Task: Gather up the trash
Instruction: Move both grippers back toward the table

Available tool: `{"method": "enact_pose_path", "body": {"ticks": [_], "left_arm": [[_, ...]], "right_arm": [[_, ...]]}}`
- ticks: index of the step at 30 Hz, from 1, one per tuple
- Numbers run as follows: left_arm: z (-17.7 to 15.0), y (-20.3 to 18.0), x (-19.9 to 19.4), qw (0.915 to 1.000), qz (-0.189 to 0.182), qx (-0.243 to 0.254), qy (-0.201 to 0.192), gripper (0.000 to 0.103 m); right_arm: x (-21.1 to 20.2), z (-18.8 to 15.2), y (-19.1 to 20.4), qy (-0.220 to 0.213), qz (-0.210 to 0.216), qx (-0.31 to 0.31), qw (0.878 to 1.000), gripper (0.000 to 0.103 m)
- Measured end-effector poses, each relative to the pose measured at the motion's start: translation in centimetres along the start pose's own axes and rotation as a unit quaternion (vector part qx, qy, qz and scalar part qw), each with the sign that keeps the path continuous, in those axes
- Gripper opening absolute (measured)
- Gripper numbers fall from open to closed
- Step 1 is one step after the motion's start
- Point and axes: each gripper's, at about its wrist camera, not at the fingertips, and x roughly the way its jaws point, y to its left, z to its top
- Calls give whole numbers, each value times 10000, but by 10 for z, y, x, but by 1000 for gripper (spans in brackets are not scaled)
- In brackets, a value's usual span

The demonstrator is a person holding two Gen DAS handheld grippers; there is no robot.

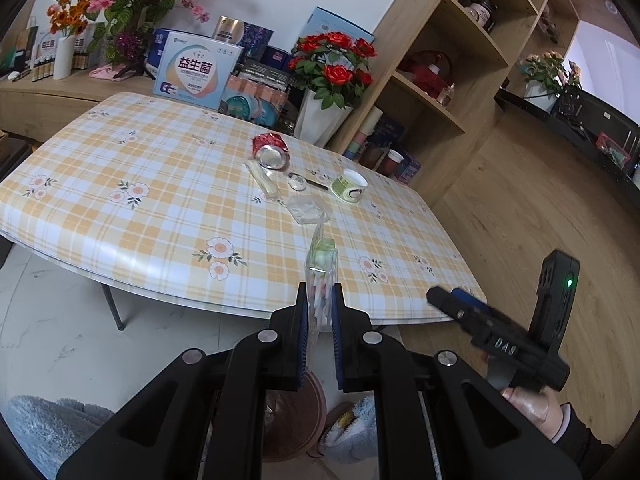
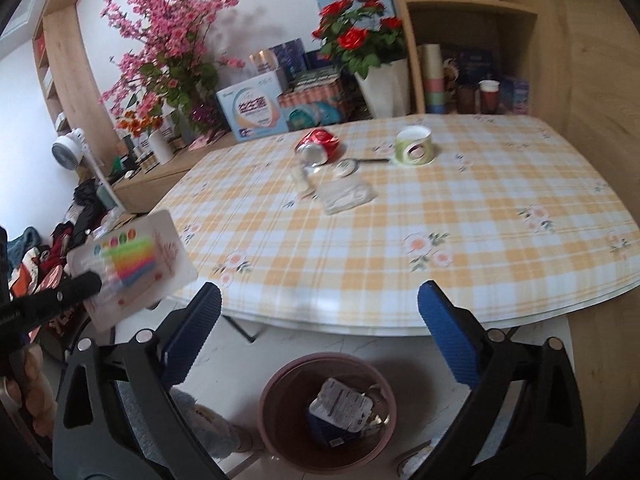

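Altogether one can (image 1: 270,151), one cup (image 1: 349,185)

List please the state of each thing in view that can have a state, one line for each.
Left claw: shut on the candle pack, held above the floor.
Right claw: open, nothing between its pads.
Red can: crushed, lying on its side on the table.
Paper cup: standing, open top.
Clear wrapper: lying flat.
Bin: on the floor, trash inside.
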Motion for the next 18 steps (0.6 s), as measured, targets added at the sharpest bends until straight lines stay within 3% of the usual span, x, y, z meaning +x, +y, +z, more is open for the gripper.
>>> {"method": "enact_pose_path", "body": {"ticks": [9,18], "left_arm": [[-10,-17,19,9993,-41,225,283,11],[-16,-26,30,9982,-97,332,496,11]], "right_arm": [[-16,12,-23,-339,-746,72,9966,97],[-19,12,-36,-388,-1040,164,9937,97]]}}
